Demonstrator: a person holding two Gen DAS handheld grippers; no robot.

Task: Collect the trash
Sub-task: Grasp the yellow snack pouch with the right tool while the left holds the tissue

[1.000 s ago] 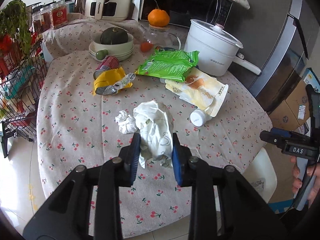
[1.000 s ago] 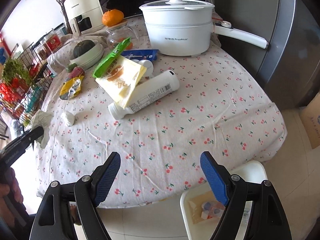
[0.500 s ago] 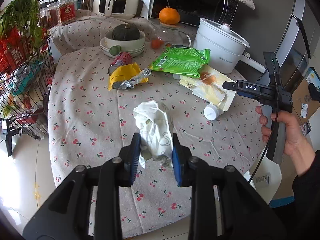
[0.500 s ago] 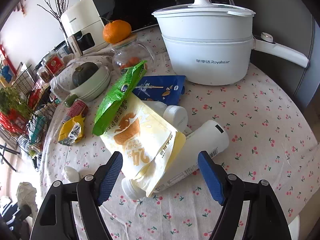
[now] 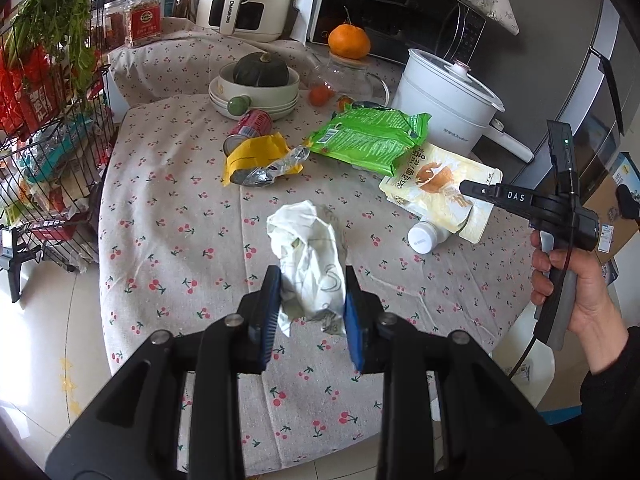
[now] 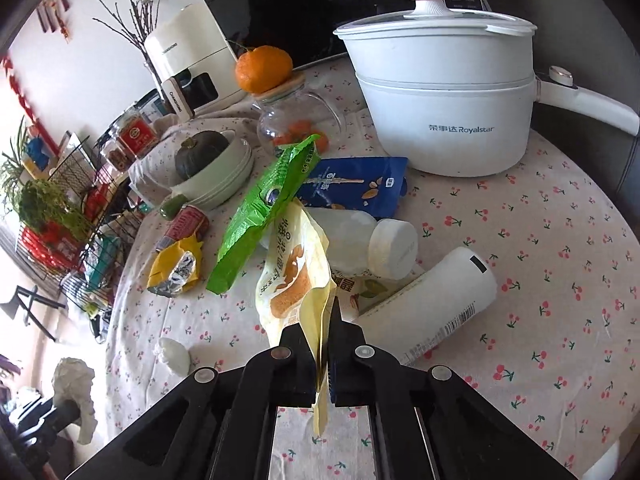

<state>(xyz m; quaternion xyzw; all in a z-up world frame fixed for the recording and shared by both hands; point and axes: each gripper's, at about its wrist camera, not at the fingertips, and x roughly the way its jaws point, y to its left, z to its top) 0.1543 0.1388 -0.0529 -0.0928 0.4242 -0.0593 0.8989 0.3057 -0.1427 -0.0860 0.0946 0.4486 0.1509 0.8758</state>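
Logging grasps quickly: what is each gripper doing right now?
Left gripper: shut on the crumpled white paper.
Right gripper: shut on the yellow snack pouch.

Crumpled paper wad (image 5: 310, 264) — glossy pouch (image 6: 294, 280)

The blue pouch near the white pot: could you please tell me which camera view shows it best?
The right wrist view shows it best: the blue pouch lies flat before the white pot, its printed face open to view, with only its near-left part covered by the green bag. In the left wrist view I cannot make it out behind that bag.
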